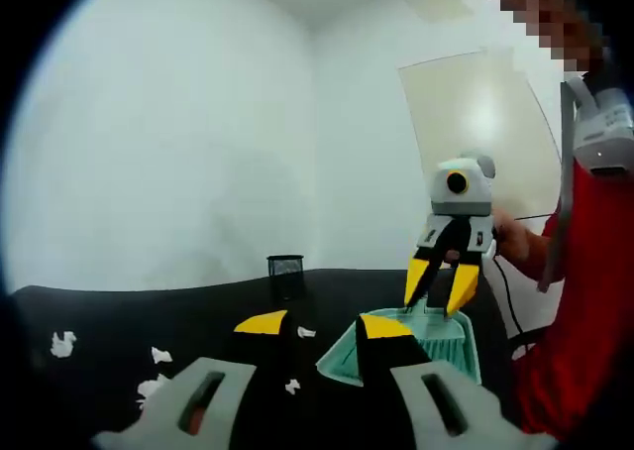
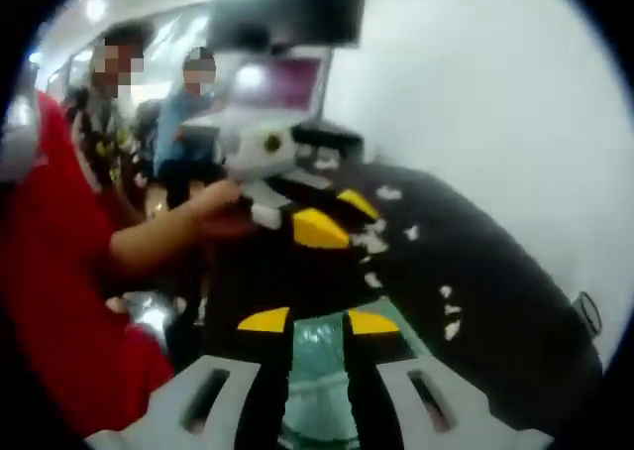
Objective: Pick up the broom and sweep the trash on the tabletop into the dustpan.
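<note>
A teal dustpan (image 1: 426, 346) rests on the black tabletop (image 1: 119, 311). My right gripper (image 1: 441, 289) comes down on its handle from above. In the right gripper view the dustpan (image 2: 317, 371) lies between the yellow-tipped jaws of that gripper (image 2: 317, 321), which look shut on the handle. My left gripper (image 1: 322, 323) is open over the table, its jaws wide apart with nothing between them. Held by a hand, the left gripper (image 2: 337, 217) hovers above the table. White paper scraps (image 1: 154, 371) lie to the left, and more scraps (image 2: 371, 242) are strewn along the table.
A black mesh cup (image 1: 285, 272) stands at the table's far edge, beside a white wall. A person in a red top (image 1: 584, 301) stands at the table's right. Two other people (image 2: 188, 103) and a screen (image 2: 282, 83) are behind the table.
</note>
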`<act>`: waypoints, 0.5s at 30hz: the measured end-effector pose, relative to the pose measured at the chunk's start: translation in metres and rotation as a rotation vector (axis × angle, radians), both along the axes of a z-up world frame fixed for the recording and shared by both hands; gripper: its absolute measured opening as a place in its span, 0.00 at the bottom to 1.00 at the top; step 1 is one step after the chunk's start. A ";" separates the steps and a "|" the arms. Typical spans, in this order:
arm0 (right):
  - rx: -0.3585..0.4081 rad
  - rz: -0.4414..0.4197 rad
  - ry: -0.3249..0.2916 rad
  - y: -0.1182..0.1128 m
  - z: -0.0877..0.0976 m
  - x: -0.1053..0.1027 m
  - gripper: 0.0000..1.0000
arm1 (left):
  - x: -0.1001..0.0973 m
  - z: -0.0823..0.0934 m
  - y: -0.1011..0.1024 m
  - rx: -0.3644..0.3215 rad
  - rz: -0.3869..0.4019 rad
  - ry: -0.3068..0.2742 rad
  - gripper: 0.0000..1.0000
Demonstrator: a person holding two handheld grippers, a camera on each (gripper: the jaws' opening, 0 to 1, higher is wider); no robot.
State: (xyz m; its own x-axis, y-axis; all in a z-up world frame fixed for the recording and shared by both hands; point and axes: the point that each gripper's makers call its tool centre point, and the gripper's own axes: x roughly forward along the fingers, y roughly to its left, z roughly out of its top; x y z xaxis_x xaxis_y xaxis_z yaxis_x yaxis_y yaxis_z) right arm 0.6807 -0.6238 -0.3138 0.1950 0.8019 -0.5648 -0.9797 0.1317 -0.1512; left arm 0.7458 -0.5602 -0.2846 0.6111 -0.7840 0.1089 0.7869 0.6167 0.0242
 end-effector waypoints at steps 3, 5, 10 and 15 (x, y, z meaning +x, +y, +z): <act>-0.101 0.062 0.025 0.004 -0.018 -0.006 0.22 | 0.000 0.000 0.000 -0.001 0.000 0.000 0.24; -0.169 0.084 0.026 0.003 -0.027 -0.006 0.22 | 0.000 0.000 0.000 -0.001 0.001 0.000 0.24; -0.282 0.118 0.030 0.005 -0.042 -0.006 0.22 | 0.000 0.000 0.000 0.001 0.001 0.000 0.24; -0.324 0.125 0.084 0.007 -0.049 -0.006 0.15 | 0.000 0.000 0.000 0.000 0.000 0.000 0.24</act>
State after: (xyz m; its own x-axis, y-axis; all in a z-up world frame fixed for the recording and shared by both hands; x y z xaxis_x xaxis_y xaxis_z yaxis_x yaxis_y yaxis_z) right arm 0.6746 -0.6166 -0.3625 0.0489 0.5929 -0.8038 -0.9959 -0.0320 -0.0842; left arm 0.7461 -0.5598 -0.2848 0.6108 -0.7842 0.1092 0.7870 0.6164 0.0245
